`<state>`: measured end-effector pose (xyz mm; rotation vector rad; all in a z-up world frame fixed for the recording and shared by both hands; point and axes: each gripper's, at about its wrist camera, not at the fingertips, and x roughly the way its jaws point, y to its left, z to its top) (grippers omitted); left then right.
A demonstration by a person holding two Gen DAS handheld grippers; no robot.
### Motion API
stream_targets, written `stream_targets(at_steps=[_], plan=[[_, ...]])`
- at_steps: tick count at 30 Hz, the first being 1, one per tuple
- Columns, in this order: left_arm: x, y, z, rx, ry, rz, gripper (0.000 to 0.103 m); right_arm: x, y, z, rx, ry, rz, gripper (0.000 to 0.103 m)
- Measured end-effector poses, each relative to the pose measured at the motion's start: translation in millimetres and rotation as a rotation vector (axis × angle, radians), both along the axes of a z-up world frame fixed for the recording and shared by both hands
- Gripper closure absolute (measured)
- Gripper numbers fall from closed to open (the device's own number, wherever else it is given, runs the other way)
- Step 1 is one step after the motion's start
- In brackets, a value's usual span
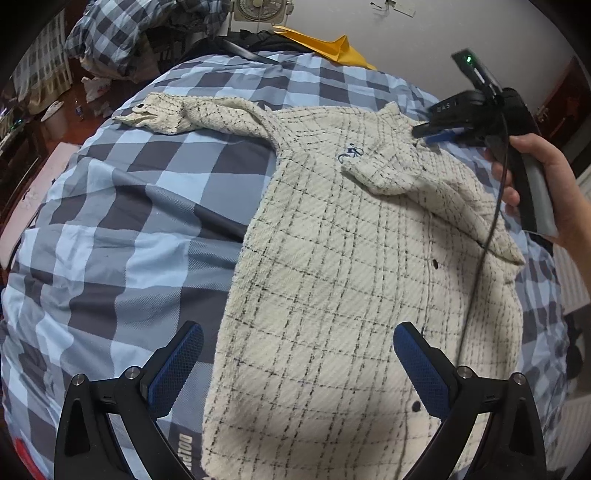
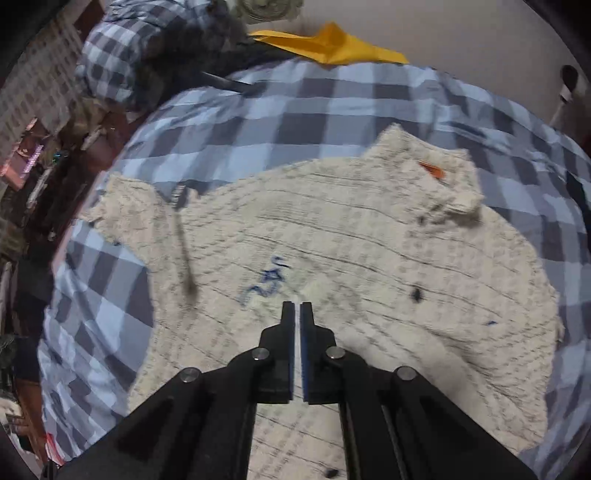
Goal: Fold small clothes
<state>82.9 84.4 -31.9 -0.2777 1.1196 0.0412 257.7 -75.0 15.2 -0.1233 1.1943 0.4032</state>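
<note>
A cream checked shirt (image 1: 332,277) with a blue embroidered logo (image 1: 350,153) lies flat on the bed. Its left sleeve (image 1: 192,114) stretches out to the left; its right sleeve (image 1: 424,177) is folded in across the chest. My left gripper (image 1: 297,354) is open and empty above the shirt's lower part. My right gripper (image 1: 424,134) hovers over the collar area. In the right wrist view the right gripper (image 2: 297,306) is shut with nothing between its fingers, just above the shirt (image 2: 369,258) near the logo (image 2: 266,282).
The bed carries a blue and grey checked cover (image 1: 122,206). A yellow envelope (image 1: 328,46) and a checked pillow (image 1: 122,33) lie at the far end. A fan (image 1: 258,9) stands behind. Clutter lies on the floor at the left (image 1: 55,110).
</note>
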Motion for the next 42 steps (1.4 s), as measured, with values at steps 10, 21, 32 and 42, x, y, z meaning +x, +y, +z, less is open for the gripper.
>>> stream_targets(at_steps=[10,21,32,42], plan=[[6.6,0.5,-9.5,-0.029,0.021,0.005,0.000,38.1,10.4,-49.7,-0.169,0.053,-0.033,0.015],[15.3,1.4,-25.4,-0.055,0.070,0.027,0.000,40.5,73.5,-80.3,-0.319,-0.002,0.314,0.071],[7.4,6.5,-11.5,-0.031,0.028,0.040,0.000,-4.4,22.5,52.7,0.051,-0.251,0.079,0.094],[4.1,8.6,-7.2,-0.015,0.021,0.041,0.000,-84.1,68.2,-16.6,0.392,0.260,0.095,0.030]])
